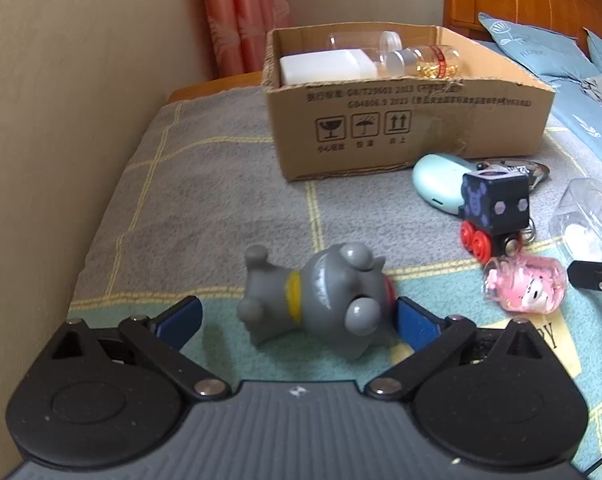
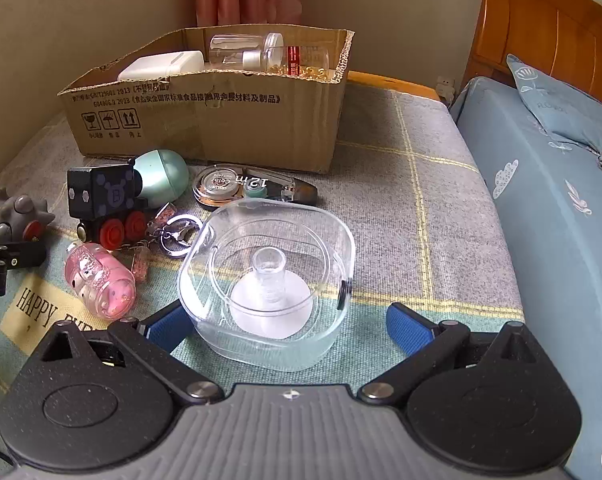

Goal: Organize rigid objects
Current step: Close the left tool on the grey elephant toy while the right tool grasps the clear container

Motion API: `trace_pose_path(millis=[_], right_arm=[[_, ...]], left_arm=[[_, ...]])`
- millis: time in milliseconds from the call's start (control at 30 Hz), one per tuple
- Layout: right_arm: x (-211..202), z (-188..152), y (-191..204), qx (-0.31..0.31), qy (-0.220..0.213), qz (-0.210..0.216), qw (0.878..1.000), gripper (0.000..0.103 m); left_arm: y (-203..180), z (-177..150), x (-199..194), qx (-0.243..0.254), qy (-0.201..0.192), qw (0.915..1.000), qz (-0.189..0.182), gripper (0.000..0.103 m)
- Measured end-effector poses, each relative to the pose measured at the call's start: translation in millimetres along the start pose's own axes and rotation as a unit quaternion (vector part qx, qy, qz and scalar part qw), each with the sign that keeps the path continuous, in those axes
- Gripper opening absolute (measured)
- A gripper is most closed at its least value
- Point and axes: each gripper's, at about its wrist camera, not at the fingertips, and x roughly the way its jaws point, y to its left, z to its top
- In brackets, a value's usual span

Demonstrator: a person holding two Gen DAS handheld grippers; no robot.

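Note:
A grey rubber animal toy [image 1: 317,296] lies on its side on the checked blanket [image 1: 181,200], between the fingers of my left gripper [image 1: 297,312]. That gripper is open; its right pad sits against the toy's head and the left pad stands apart. In the right wrist view a clear square plastic container [image 2: 269,280] rests between the fingers of my open right gripper [image 2: 285,320], with the left pad close to it and the right pad well clear. The cardboard box [image 1: 401,132] behind holds a white box and clear bottles.
A black toy train with red wheels [image 2: 101,196], a mint oval case [image 2: 163,178], a pink keychain [image 2: 101,284], a key ring [image 2: 179,236] and a correction tape [image 2: 245,188] lie before the box. A wall runs along the left; a blue bed [image 2: 541,200] borders the right.

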Motion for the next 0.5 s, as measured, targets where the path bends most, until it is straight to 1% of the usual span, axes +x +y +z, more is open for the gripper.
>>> trace_pose_path(millis=[100, 167, 267, 367, 500], right_arm=[[2.1, 3.5, 2.8, 0.001, 0.006, -0.001, 1.0, 0.103], [2.4, 5.1, 4.3, 0.001, 0.01, 0.0, 1.0, 0.103], [3.6, 8.6, 6.0, 0.007, 0.016, -0.001, 1.0, 0.103], [2.6, 11.7, 8.6, 0.009, 0.014, 0.001, 1.0, 0.103], [1.0, 17.5, 10.3, 0.013, 0.014, 0.003, 1.0, 0.101]], left_arm=[[-3.9, 5.3, 1.7, 0.006, 0.001, 1.0, 0.0, 0.096], [-4.5, 7.0, 1.0, 0.006, 0.004, 0.9999, -0.01, 0.087], [-5.1, 10.3, 0.9, -0.001, 0.013, 0.9998, -0.018, 0.081], [-7.3, 11.8, 0.5, -0.002, 0.018, 0.9997, -0.018, 0.078], [-9.7, 11.8, 0.6, 0.009, 0.013, 0.9998, -0.013, 0.078]])
